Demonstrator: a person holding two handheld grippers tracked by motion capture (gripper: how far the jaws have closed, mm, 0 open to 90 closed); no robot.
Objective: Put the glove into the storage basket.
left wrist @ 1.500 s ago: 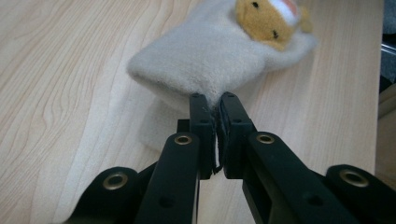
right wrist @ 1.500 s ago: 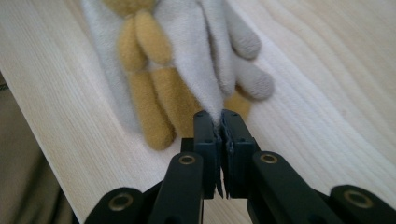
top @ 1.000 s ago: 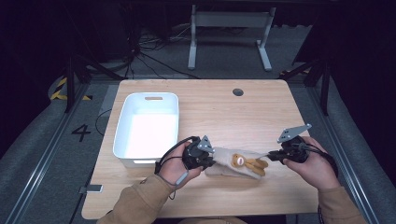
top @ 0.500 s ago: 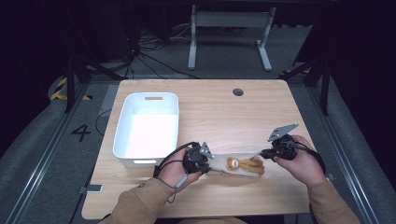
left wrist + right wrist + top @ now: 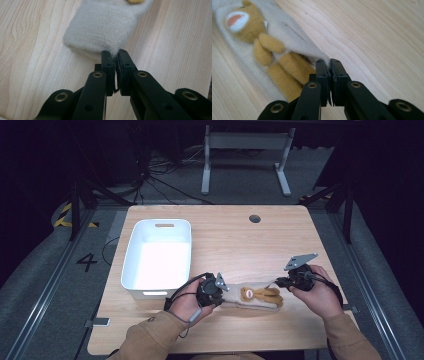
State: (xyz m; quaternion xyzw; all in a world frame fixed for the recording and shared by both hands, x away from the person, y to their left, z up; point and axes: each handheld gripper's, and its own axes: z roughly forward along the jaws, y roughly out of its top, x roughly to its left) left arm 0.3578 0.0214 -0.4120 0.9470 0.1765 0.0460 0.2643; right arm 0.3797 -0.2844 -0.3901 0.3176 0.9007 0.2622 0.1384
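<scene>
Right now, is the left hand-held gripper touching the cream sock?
Touching. The left gripper view shows the left hand-held gripper with its jaws closed on the edge of the sock.

1 white bin [image 5: 157,255], 1 cream sock [image 5: 252,298] w/ bear patch, 2 grippers [image 5: 214,290] [image 5: 292,280], prob. 1 table [image 5: 240,240].

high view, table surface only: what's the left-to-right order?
white bin → left gripper → cream cloth with the bear figure → right gripper
</scene>
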